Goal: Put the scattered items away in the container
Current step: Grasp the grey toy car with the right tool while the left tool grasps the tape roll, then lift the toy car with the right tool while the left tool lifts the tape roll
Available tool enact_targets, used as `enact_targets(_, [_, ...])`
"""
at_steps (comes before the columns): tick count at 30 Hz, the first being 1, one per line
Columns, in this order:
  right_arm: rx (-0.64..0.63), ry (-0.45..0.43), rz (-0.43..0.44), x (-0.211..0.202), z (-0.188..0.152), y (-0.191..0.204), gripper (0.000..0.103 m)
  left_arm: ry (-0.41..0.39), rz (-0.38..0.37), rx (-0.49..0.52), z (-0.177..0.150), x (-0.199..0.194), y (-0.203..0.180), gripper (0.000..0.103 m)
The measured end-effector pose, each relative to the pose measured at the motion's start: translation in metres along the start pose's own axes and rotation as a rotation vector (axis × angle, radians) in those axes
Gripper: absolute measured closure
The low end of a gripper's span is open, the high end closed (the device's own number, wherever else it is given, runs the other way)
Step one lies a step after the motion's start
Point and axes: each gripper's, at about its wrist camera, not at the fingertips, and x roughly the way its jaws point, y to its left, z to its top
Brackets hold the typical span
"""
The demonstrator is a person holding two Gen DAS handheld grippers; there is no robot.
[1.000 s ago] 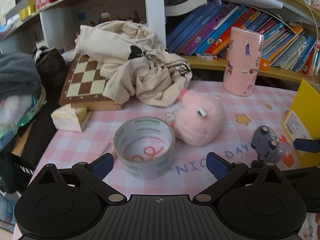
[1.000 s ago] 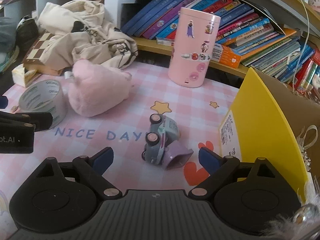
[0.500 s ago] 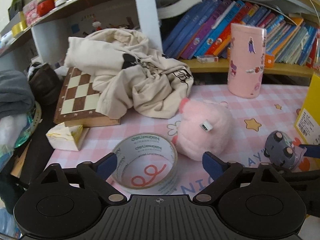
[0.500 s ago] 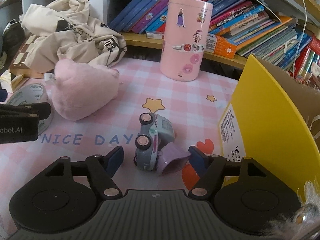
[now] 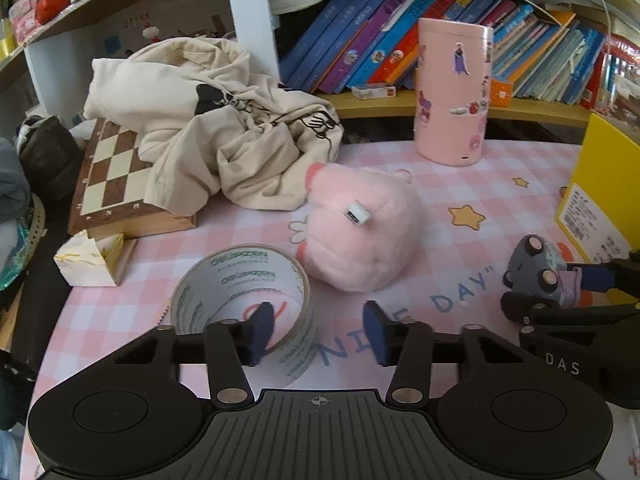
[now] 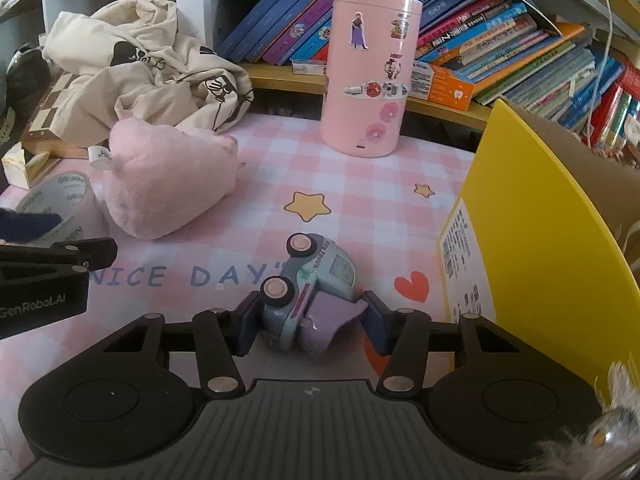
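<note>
Two grippers are working at once, and each placement reads as a deliberate pickup. One tall yellow cardboard container (image 6: pixel 532 240) stands open along the right edge of the right-wrist view, close to the scatter — I judge it is the drop-off, kept within easy reach. One round pink plush toy (image 5: pixel 360 232) lies at frame centre in the left-wrist view, untouched, probably left for a later pass. One roll of clear packing tape (image 5: pixel 244 284) stands on its flat side at lower centre-left; your left gripper (image 5: pixel 316 334) straddles its near wall, one pad inside the ring and one outside, jaws closing but not yet pinching — a wall grip suits a hoop too wide to span. One small grey-blue toy truck with a lilac bed (image 6: pixel 312 296) lies tipped on its side at lower centre of the right-wrist view, wheels facing the camera; your right gripper (image 6: pixel 310 326) is closing on it, pads seemingly pressing both sides.
</note>
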Motion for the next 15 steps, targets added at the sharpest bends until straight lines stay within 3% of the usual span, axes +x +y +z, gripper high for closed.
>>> enact_targets(4, [-0.001, 0.006, 0.020, -0.005, -0.004, 0.000, 0.053, 0.002, -0.027, 0.001, -0.002, -0.006, -0.001, 0.083])
enact_targets(8, [-0.015, 0.008, 0.052, -0.013, -0.007, 0.003, 0.053, 0.019, -0.062, -0.006, -0.005, -0.012, -0.001, 0.095])
enact_targets(15, [-0.060, 0.013, 0.094, -0.034, -0.021, 0.004, 0.053, 0.057, -0.122, 0.031, -0.016, -0.029, -0.013, 0.097])
